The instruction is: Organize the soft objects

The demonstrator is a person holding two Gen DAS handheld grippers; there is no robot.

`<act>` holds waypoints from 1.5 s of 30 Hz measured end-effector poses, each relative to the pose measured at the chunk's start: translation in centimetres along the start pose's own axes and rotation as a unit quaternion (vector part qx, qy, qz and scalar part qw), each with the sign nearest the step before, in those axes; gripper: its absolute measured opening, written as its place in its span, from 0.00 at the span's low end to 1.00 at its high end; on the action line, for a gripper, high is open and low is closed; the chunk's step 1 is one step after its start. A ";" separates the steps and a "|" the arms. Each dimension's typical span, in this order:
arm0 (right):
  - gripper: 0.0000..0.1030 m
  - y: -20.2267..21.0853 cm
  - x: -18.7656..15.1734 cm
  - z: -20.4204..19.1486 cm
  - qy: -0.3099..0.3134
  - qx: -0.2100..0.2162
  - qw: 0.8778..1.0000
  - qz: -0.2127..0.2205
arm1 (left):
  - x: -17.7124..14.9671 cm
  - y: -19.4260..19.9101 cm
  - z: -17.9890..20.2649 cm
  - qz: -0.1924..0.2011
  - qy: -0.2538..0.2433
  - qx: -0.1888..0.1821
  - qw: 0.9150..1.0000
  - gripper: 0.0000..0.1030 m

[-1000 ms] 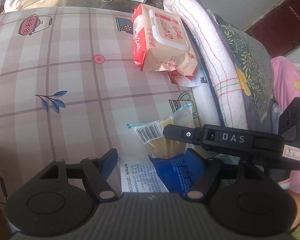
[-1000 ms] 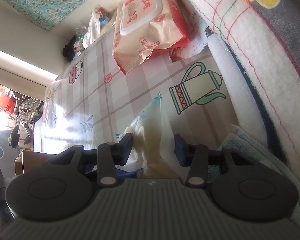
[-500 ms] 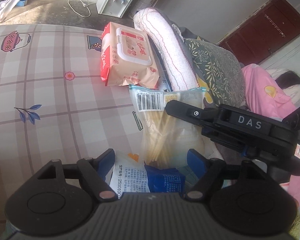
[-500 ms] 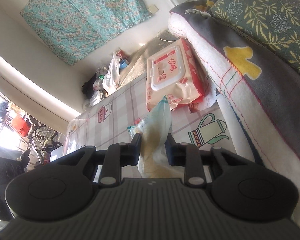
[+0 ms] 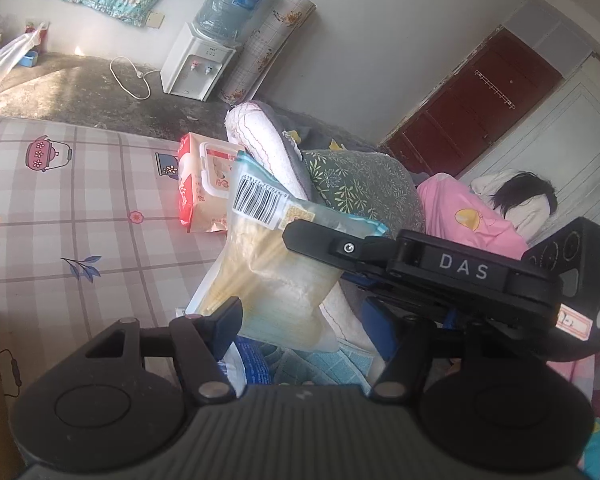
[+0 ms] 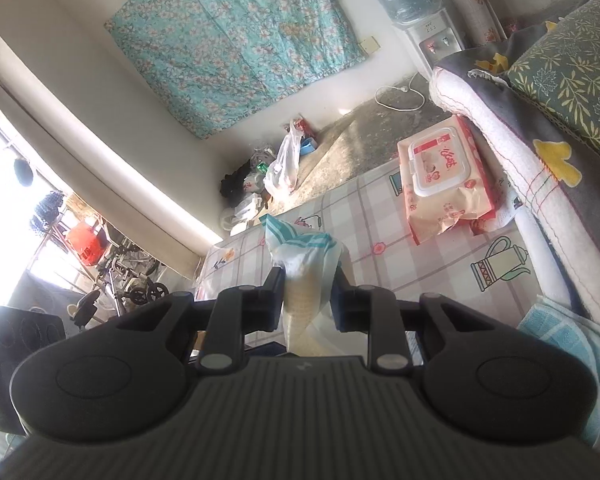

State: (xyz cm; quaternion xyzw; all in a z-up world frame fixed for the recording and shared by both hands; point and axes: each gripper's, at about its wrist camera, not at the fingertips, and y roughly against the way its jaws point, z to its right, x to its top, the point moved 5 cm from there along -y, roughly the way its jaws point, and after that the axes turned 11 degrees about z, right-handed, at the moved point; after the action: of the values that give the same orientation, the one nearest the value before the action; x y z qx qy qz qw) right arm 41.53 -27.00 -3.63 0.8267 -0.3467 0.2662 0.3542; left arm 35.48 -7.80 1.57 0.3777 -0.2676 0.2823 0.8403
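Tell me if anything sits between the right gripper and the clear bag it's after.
Nothing does. The right gripper is shut on the clear bag, pads pressing both sides. The left gripper, jaws closing, straddles the bag's lower end from the other side.

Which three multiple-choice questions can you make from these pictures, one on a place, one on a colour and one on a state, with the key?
1. Where does the wipes pack lie?
A) on the checked cloth
B) on the floor
C) on the green pillow

2. What colour is the wall hanging?
A) red
B) turquoise with flowers
C) plain black

3. How is the right tool?
A) open and empty
B) shut on the clear bag
C) shut on a towel

Key:
1 A, the pack rests flat on the checked cloth beside the white blanket roll.
2 B, the hanging is turquoise with small blossoms.
3 B, both pads press the bag.
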 end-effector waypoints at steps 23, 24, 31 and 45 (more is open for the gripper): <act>0.22 -6.6 -15.9 -25.9 -0.018 0.145 0.973 -0.181 | -0.2 26.3 -15.9 0.125 0.070 0.173 0.974 0.64; 0.22 -7.8 -17.0 -26.8 -0.022 0.144 0.970 -0.194 | -0.5 27.2 -16.8 0.130 0.076 0.185 0.971 0.64; 0.22 -17.0 -25.5 -29.8 -0.098 0.106 0.953 -0.267 | -2.5 34.0 -22.6 0.157 0.102 0.257 0.948 0.65; 0.32 -21.0 -28.1 -28.9 0.014 0.005 0.977 -0.211 | -5.3 34.7 -25.2 0.139 0.104 0.267 0.948 0.67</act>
State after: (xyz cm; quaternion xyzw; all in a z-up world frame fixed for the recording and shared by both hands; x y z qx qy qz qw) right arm 34.56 16.71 -13.78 0.8791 -0.1584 0.1992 0.4031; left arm 14.30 29.86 0.42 0.5159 -0.1438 0.4952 0.6840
